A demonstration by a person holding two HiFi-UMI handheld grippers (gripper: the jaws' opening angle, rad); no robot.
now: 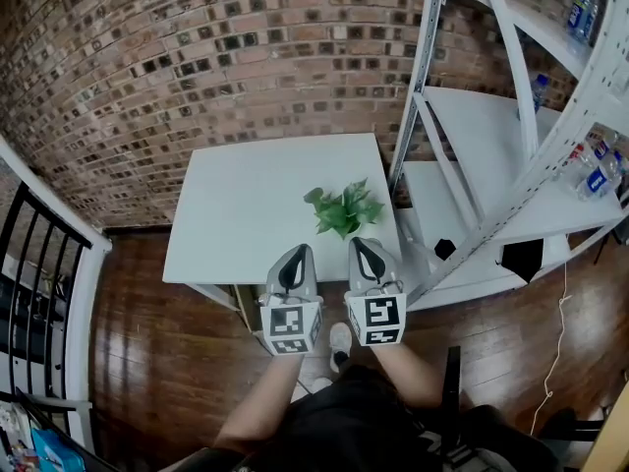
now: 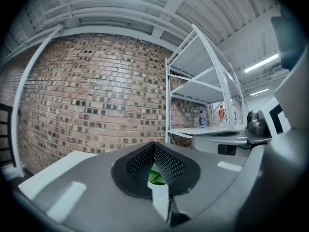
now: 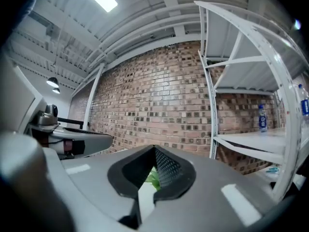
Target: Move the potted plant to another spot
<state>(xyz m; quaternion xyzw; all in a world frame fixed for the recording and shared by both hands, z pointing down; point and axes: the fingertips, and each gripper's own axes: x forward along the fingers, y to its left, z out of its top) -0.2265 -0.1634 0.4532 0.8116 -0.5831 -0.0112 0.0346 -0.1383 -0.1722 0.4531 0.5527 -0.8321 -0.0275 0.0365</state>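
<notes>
The potted plant point(image 1: 344, 210) stands near the front right of the white table point(image 1: 246, 205); its green leaves hide the pot from above. Both grippers hover side by side over the table's front edge and point toward the brick wall. My left gripper point(image 1: 298, 249) is shut and empty, to the front left of the plant. Just in front of the leaves, my right gripper point(image 1: 362, 243) is also shut with nothing in it. In the left gripper view the left gripper point(image 2: 154, 147) shows a sliver of leaf point(image 2: 155, 177) beneath its closed jaws. The right gripper point(image 3: 155, 150) shows leaves point(image 3: 153, 179) the same way.
A white metal shelving rack point(image 1: 511, 165) stands right of the table, with bottles point(image 1: 595, 180) on its shelves. The brick wall point(image 1: 226, 57) runs behind the table. A black and white railing point(image 1: 49, 273) lies to the left. The floor point(image 1: 147, 352) is dark wood.
</notes>
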